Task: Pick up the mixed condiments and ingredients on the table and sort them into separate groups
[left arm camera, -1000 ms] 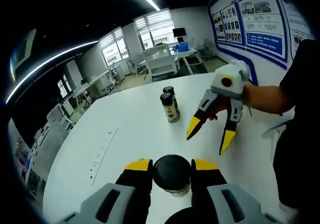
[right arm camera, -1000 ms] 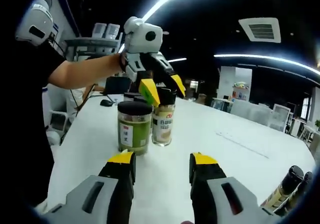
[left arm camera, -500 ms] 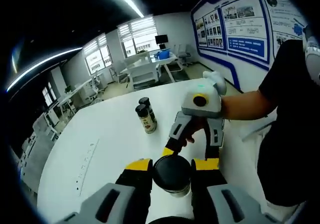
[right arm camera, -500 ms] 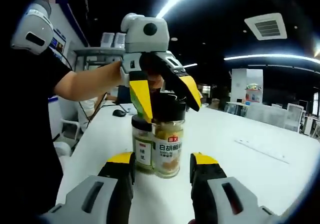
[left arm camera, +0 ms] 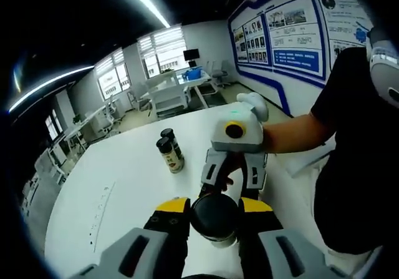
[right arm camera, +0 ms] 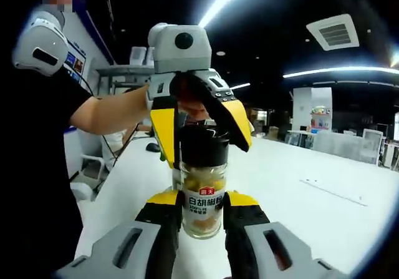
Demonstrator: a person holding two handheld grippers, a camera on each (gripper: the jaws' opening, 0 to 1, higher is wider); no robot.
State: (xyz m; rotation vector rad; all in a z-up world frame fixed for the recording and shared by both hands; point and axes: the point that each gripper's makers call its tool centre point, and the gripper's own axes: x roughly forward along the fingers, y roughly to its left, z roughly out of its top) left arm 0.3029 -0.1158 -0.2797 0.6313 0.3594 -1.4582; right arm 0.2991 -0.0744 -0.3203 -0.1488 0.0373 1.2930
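Observation:
A clear jar of pale white pepper powder [right arm camera: 202, 207] with a black lid is held between both grippers. In the right gripper view my right gripper [right arm camera: 202, 199] is shut on the jar's body just below the lid. My left gripper [right arm camera: 206, 154] reaches down from above, its yellow fingers clasping the black lid. In the left gripper view the jar [left arm camera: 214, 216] appears from above, wedged between the tips of my left gripper [left arm camera: 214, 205]. My right gripper [left arm camera: 229, 188] comes in just behind the jar, its fingertips hidden by the lid.
Two dark-capped spice bottles [left arm camera: 169, 154] stand together farther out on the round white table [left arm camera: 118, 185]. A person in a black sleeve [left arm camera: 349, 135] stands at the table's edge. A small dark object [right arm camera: 151, 146] lies on the table behind the jar.
My right gripper has moved up to the pepper jar and closed on its body. The green-labelled jar that stood beside it is now hidden behind it. The left gripper kept its hold on the lid.

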